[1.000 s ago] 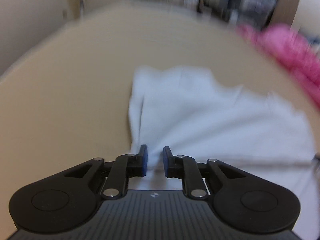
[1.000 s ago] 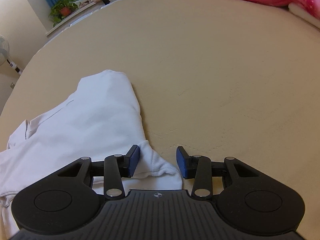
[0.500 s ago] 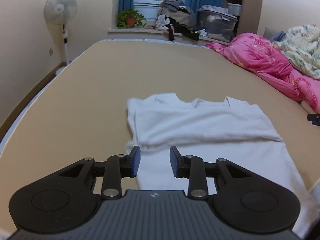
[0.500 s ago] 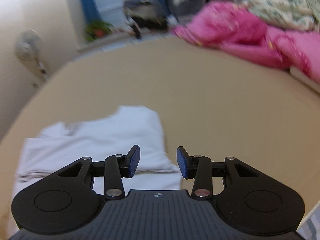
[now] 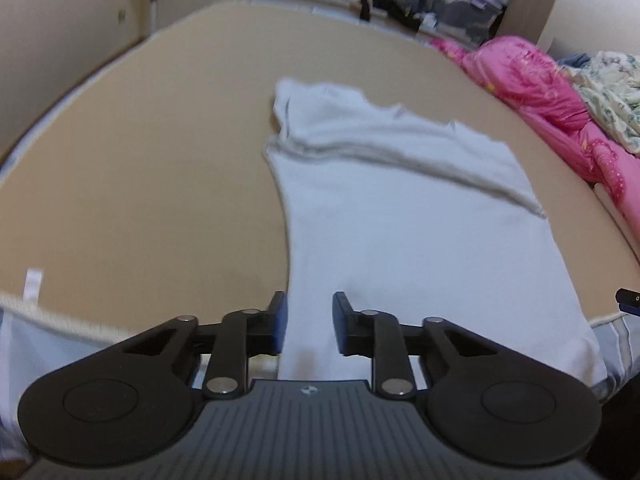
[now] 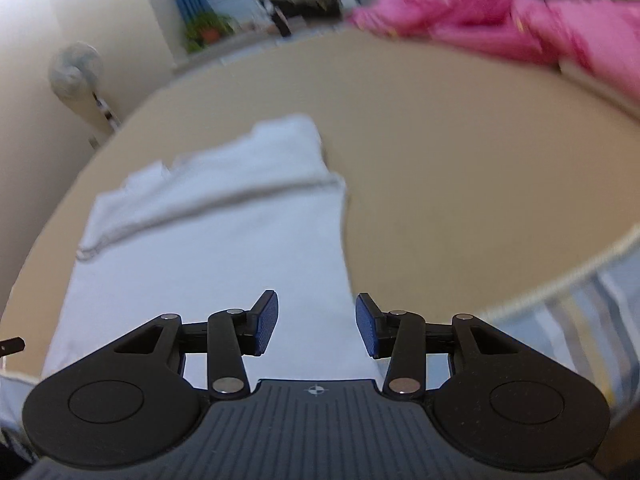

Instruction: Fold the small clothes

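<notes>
**First fold laid, near hem next**

The white T-shirt (image 5: 408, 216) lies flat on the tan bed (image 5: 140, 184), its far part doubled over so that a folded edge runs across the cloth above the middle; the collar notch shows at the far side. The near hem reaches the bed's front edge. By my reading, one fold is done and the grippers are being set for the next.

The left gripper (image 5: 307, 322) hovers over the shirt's near left edge, its jaws closing with no cloth between them. The right gripper (image 6: 316, 322) hangs over the near right edge, released, holding nothing.

The next move likely calls for both grippers to drop to the near corners, pinch them evenly, and carry them toward the folded edge without dragging the layer beneath.

A pink quilt (image 5: 560, 92) lies well apart, on the right.
</notes>
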`<state>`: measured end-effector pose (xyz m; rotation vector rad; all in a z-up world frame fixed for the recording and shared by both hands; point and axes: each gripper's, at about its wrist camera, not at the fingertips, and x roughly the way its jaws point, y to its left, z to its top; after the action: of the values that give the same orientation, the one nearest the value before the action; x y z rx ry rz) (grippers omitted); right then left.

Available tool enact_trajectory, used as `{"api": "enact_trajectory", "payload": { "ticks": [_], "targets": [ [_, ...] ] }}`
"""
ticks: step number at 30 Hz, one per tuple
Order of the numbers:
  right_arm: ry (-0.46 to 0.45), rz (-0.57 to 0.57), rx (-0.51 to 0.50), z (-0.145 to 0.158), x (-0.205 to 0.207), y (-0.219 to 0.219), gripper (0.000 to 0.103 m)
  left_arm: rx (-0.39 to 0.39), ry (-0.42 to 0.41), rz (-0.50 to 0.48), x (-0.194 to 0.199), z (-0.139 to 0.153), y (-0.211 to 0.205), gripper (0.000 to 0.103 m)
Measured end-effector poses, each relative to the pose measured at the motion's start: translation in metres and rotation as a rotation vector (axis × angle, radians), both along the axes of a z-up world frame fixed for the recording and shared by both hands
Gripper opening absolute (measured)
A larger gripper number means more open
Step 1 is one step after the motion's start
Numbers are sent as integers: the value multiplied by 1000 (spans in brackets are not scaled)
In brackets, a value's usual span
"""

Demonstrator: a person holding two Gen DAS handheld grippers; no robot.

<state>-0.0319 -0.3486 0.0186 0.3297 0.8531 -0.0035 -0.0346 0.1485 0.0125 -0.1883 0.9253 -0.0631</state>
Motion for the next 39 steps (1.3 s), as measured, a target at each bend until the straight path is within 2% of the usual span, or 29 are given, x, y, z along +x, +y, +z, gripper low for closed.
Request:
{"api": "enact_trajectory", "payload": {
  "ticks": [3, 5, 8, 17, 28, 39],
  "targets": [
    [46, -36, 32, -9, -2, -13, 45, -19, 98, -10, -1, -12, 2, 26],
    [112, -53, 58, -20, -2, -19, 45, -21, 145, 0, -3, -20, 3, 26],
    [196, -46, 29, -33, 0, -15, 45, 14, 192, -14, -5, -31, 0, 26],
    [287, -24, -37, -51, 10, -2, 45, 42, 222, -17, -4, -42, -3, 28],
    [333, -50, -20, -58, 8, -14, 45, -33, 281, 21, 2, -51, 6, 28],
    [373, 38, -36, -65, 12, 0, 45, -23, 300, -19, 2, -58, 3, 28]
  ]
}}
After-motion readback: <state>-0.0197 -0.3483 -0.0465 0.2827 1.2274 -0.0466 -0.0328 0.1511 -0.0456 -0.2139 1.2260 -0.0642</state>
